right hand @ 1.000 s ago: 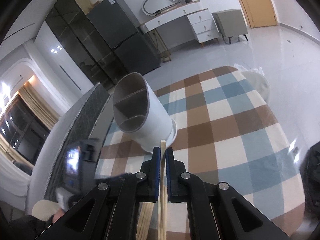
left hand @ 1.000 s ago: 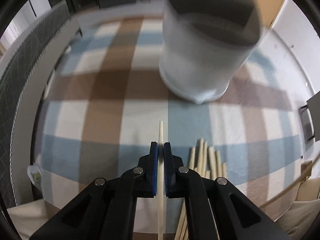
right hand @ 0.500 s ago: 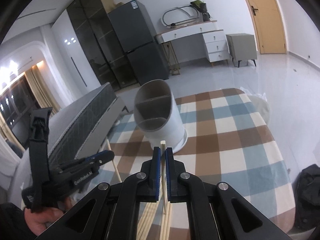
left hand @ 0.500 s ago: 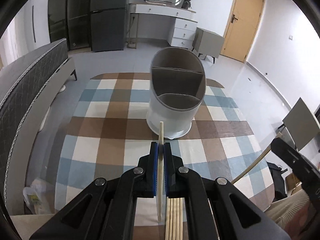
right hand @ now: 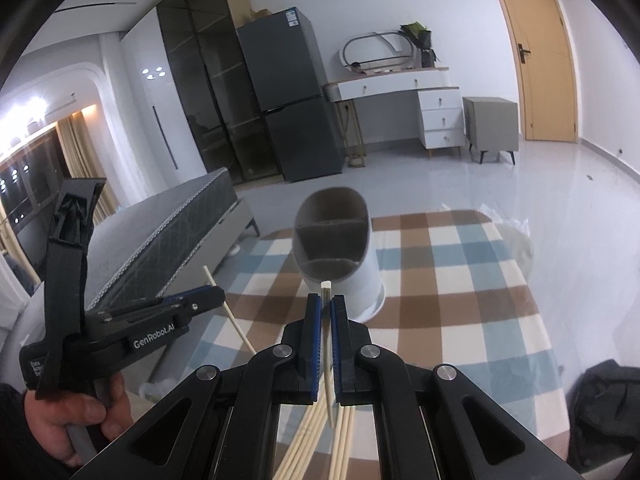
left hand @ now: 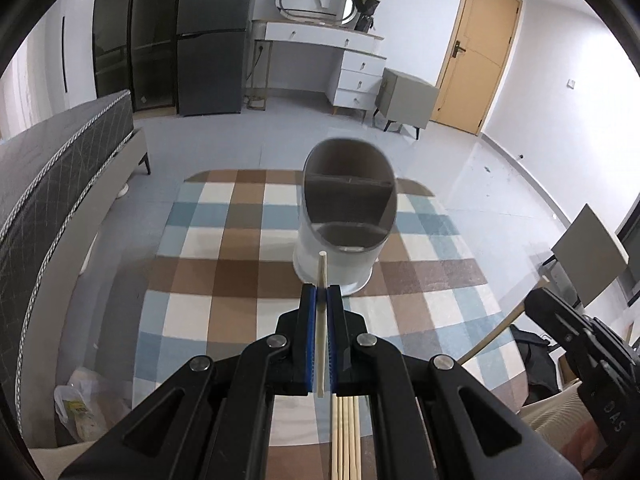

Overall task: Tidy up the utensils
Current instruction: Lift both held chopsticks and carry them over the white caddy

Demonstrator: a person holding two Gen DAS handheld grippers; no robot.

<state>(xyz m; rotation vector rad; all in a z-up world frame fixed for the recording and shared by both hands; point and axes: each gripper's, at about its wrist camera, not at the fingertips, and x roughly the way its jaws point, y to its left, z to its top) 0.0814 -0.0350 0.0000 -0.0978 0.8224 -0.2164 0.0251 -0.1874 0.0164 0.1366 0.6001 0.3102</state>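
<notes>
A white utensil holder (left hand: 347, 216) with grey inner compartments stands on the checked tablecloth (left hand: 224, 280); it also shows in the right wrist view (right hand: 340, 256). My left gripper (left hand: 321, 296) is shut on a pale chopstick (left hand: 321, 320), raised above the table, short of the holder. My right gripper (right hand: 326, 304) is shut on another chopstick (right hand: 328, 344), also raised. Several loose chopsticks (left hand: 346, 432) lie on the table below the grippers (right hand: 316, 440). The left gripper shows from the side in the right wrist view (right hand: 200, 300).
The table's far edge lies just behind the holder. Beyond are a grey bed (left hand: 52, 184), a dark fridge (right hand: 288, 96), a white dresser (left hand: 340, 64) and a wooden door (left hand: 476, 52). A plastic bag (left hand: 84, 404) sits at the table's left.
Both grippers have lifted up and back from the table, each carrying its chopstick. The holder now looks smaller and farther away in both views.
</notes>
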